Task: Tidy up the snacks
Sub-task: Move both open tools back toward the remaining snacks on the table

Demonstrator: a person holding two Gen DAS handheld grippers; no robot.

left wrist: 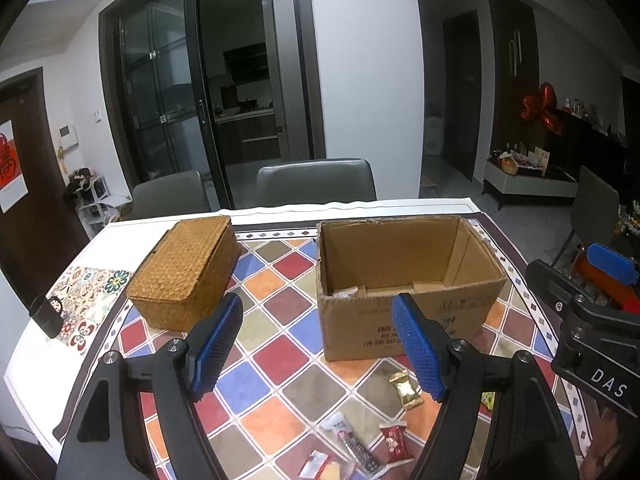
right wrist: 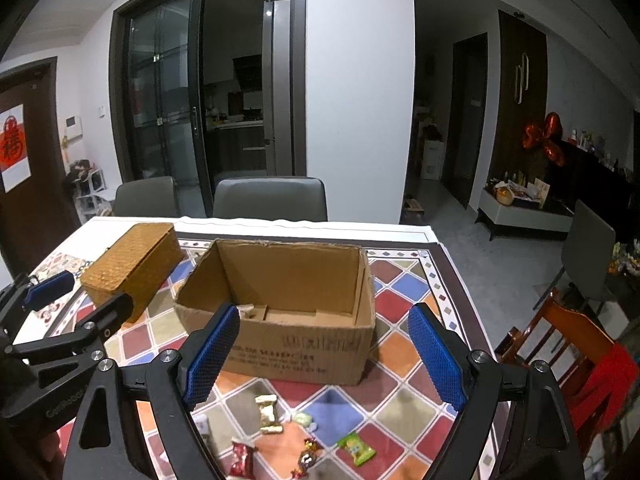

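Observation:
An open cardboard box [left wrist: 404,280] stands on the tiled tablecloth; it also shows in the right wrist view [right wrist: 280,300] with a little packaging at its bottom. Several wrapped snacks lie in front of it: a gold one [left wrist: 406,390], a red one [left wrist: 396,442], a white stick [left wrist: 352,444]; in the right wrist view a gold one [right wrist: 269,414], a green one [right wrist: 357,448], a red one [right wrist: 241,460]. My left gripper [left wrist: 316,344] is open and empty above the table before the box. My right gripper [right wrist: 324,356] is open and empty above the snacks.
A closed wicker basket [left wrist: 186,270] sits left of the box, also in the right wrist view [right wrist: 134,266]. A black cup [left wrist: 46,316] stands at the table's left edge. Grey chairs [left wrist: 316,180] stand behind the table. A wooden chair [right wrist: 560,344] is at the right.

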